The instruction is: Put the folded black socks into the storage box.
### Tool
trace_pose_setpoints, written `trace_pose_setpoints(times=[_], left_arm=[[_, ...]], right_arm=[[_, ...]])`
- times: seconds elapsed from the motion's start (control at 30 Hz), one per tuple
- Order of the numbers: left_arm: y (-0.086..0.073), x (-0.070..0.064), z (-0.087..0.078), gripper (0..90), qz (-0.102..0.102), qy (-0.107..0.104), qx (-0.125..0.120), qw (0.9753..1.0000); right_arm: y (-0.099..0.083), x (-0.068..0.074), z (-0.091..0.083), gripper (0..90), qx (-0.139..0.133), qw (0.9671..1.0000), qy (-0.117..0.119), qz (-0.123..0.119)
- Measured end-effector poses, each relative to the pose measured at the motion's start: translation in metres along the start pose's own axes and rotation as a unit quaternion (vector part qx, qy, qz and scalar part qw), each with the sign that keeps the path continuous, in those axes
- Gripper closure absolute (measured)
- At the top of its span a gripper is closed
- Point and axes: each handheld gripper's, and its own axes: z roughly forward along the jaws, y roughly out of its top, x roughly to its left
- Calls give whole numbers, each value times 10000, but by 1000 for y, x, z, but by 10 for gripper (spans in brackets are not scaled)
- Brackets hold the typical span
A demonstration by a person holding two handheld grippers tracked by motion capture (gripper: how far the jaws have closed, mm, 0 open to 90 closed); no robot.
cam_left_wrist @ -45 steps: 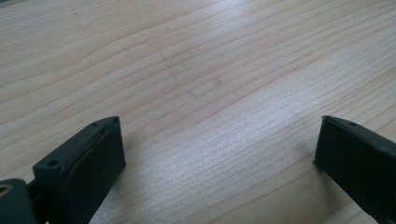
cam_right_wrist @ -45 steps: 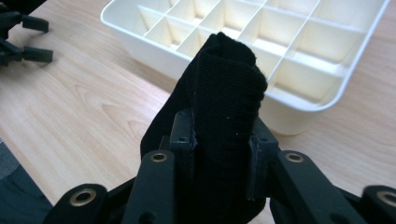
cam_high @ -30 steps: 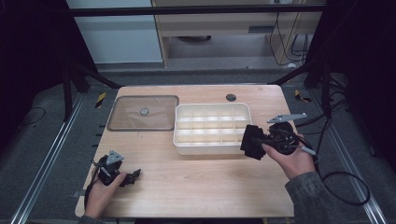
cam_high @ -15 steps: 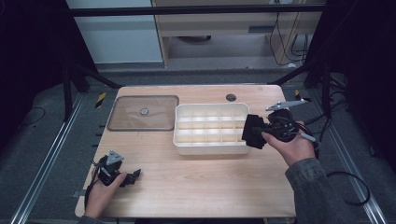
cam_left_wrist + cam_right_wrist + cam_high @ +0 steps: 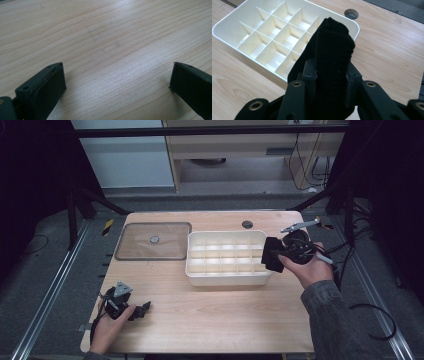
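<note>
two hand-held grippers over a wooden tabletop (image 5: 215, 320). high view gives the layout: white divided tray (image 5: 227, 257) mid-table, clear lid (image 5: 154, 241) flat to its left w/ a small round knob, dark round hole (image 5: 247, 224) in the wood behind the tray. right gripper view adds detail the high view lacks: black cloth (image 5: 332, 57), ribbed knit, folded into a thick wad, and the tray's compartments w/ nothing in them. left gripper view gives bare wood grain between its jaws.

surroundings: metal rails along both long sides of the table, dark floor, cables at far right, a cabinet behind. in the right gripper view the cloth blocks the tray's near right corner.

right hand-held gripper (image 5: 274, 254) is clamped on the cloth, jaws pressing both sides of the wad, held at the tray's right end; whether the cloth touches the rim, can't tell. left hand-held gripper (image 5: 142, 309) sits low at the near left corner, well apart from the tray, jaws spread wide, gripping nothing.
</note>
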Motion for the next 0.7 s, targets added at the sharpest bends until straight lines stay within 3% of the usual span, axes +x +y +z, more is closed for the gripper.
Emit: trace_pose_setpoints(times=[0.27,0.7], left_arm=[[0,0,0,0,-2,3,1,10000],[2,0,2,0,-17,19,1,10000]], right_arm=[[8,-5,5,689,-7,10000,-50,-5],[23,-6,22,690,263,9996,-72,21]])
